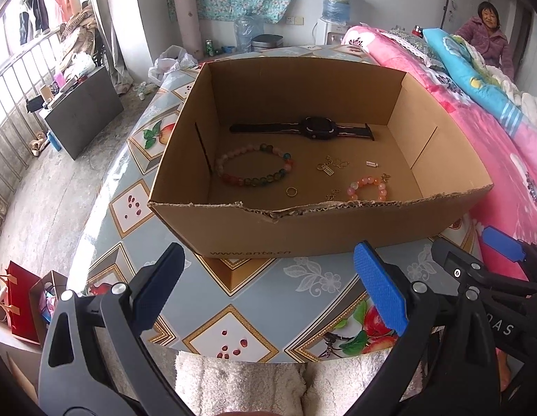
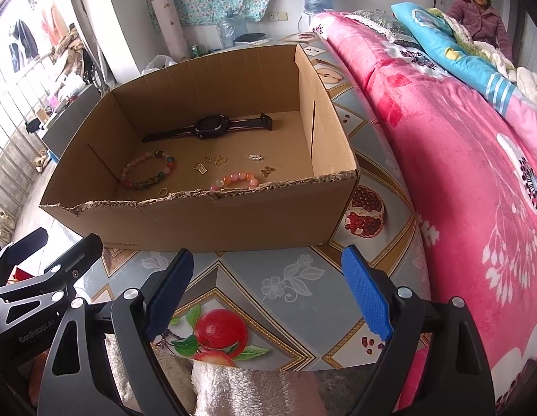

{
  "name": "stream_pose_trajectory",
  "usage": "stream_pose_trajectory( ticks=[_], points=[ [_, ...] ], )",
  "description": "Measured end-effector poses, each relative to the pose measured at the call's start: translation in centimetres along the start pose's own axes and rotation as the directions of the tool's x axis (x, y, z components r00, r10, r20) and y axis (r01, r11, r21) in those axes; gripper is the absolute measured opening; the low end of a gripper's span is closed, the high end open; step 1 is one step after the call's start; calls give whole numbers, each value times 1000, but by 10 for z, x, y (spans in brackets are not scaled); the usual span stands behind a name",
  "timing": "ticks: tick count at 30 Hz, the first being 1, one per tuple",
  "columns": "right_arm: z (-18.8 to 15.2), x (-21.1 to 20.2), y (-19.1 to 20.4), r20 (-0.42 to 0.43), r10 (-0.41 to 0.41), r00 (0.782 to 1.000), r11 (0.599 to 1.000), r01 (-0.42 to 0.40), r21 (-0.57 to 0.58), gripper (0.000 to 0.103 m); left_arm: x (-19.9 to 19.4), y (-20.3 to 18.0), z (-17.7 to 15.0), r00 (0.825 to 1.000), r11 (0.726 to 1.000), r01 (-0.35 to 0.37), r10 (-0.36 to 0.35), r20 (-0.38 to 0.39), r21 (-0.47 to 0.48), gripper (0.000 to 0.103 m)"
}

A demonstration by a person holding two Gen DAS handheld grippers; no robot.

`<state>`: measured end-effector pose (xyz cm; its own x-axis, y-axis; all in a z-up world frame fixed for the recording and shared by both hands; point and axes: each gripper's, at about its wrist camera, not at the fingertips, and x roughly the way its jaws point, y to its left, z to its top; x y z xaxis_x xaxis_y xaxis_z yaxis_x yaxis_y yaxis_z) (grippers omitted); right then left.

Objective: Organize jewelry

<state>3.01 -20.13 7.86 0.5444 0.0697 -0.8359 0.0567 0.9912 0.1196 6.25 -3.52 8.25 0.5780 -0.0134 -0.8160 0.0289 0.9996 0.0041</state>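
An open cardboard box [image 1: 303,228] [image 2: 206,218] stands on the patterned table. Inside lie a black watch [image 1: 313,127] [image 2: 213,125], a multicoloured bead bracelet [image 1: 254,170] [image 2: 148,170], a pink-orange bead bracelet [image 1: 369,187] [image 2: 235,180], a gold ring [image 1: 291,192] [image 2: 163,192], gold charms [image 1: 329,166] [image 2: 207,164] and a small silver piece [image 1: 371,164] [image 2: 256,157]. My left gripper [image 1: 268,270] is open, hovering before the box's near wall with nothing between its fingers. My right gripper [image 2: 268,277] is open and empty too, beside it on the right.
The table [image 1: 261,294] [image 2: 268,291] has a fruit-print cover. A bed with a pink blanket [image 2: 459,173] [image 1: 493,131] runs along the right, with a person [image 1: 486,31] sitting at its far end. A grey cabinet [image 1: 84,111] and bags [image 1: 22,308] stand on the floor at left.
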Motion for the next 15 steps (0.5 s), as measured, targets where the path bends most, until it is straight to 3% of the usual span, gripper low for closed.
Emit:
stream_pose_trajectory(
  ticks=[15],
  points=[
    [0, 1, -1, -6, -8, 1000, 1000, 8, 1, 85, 5, 2, 1, 1000, 1000, 19, -19, -15, -3, 94]
  ],
)
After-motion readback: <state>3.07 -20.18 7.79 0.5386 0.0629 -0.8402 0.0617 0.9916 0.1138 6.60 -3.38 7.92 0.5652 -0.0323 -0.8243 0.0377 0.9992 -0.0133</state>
